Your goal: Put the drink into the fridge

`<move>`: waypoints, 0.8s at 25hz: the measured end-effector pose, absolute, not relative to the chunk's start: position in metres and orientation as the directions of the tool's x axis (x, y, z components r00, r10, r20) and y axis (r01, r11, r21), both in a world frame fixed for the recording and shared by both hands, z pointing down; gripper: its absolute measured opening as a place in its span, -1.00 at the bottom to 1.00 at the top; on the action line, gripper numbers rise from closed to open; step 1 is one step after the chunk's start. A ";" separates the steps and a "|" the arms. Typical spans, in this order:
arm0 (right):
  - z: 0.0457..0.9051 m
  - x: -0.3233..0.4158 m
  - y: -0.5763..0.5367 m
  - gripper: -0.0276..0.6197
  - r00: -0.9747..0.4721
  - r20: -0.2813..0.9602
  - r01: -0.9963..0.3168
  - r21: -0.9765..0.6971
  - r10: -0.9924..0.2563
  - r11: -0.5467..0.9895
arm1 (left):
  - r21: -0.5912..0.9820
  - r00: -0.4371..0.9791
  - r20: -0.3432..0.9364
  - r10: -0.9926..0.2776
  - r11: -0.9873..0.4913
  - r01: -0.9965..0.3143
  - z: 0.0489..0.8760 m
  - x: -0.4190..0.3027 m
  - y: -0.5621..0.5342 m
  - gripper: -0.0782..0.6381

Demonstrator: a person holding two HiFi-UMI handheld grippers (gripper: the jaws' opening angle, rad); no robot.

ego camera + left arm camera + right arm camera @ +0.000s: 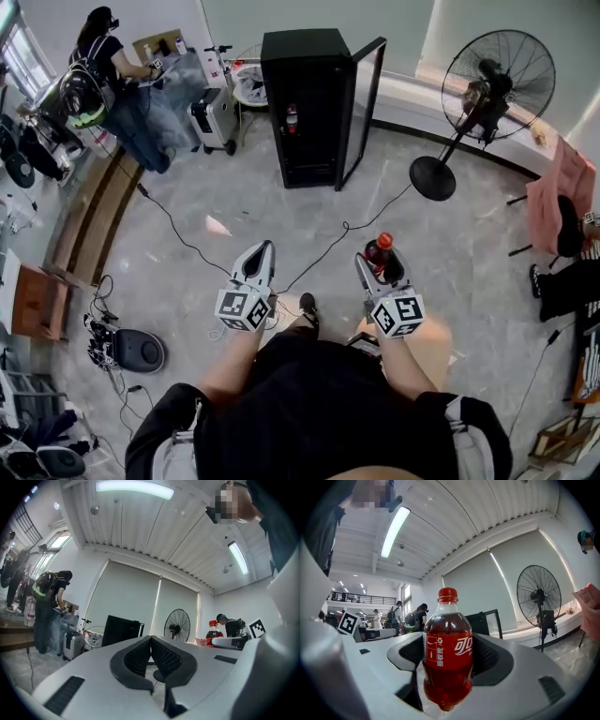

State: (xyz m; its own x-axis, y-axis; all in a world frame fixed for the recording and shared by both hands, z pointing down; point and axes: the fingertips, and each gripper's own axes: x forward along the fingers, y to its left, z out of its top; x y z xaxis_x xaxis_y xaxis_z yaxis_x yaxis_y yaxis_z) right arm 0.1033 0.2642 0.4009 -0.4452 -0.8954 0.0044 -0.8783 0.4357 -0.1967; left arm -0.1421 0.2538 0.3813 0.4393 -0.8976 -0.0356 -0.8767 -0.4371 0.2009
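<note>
Currently my right gripper [382, 272] is clamped on the upright drink [447, 658] and my left gripper [259, 258] is closed and empty; the fridge [305, 103] stands well ahead, door open, so pickup looks done, with approach and placing left.

The black fridge [305, 103] stands with its glass door [364, 108] swung wide to the right, so its front is open to reach. A small red item [292, 119] sits on a shelf inside. The grey floor [281, 220] before it lies open, crossed only by a thin black cable [347, 226] and a scrap of paper [217, 226]. A pedestal fan [497, 84] stands just right of the door, with its round base [432, 178] near the door's edge. A suitcase [216, 117] flanks the fridge's left, with a person [122, 94] beyond it.
</note>
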 end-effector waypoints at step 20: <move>0.382 0.089 0.042 0.04 -0.401 0.015 -0.905 -0.165 -0.916 0.393 | 0.197 0.526 -0.013 -0.850 -0.518 -0.832 0.383 -0.140 0.014 -0.74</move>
State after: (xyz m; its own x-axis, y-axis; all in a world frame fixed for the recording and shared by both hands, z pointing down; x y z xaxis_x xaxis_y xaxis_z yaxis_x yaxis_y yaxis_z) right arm 0.0889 0.0422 0.3819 -0.4005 -0.9162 0.0153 -0.9047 0.3927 -0.1651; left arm -0.1397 0.0140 0.3831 0.5262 -0.8502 -0.0133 -0.8323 -0.5182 0.1967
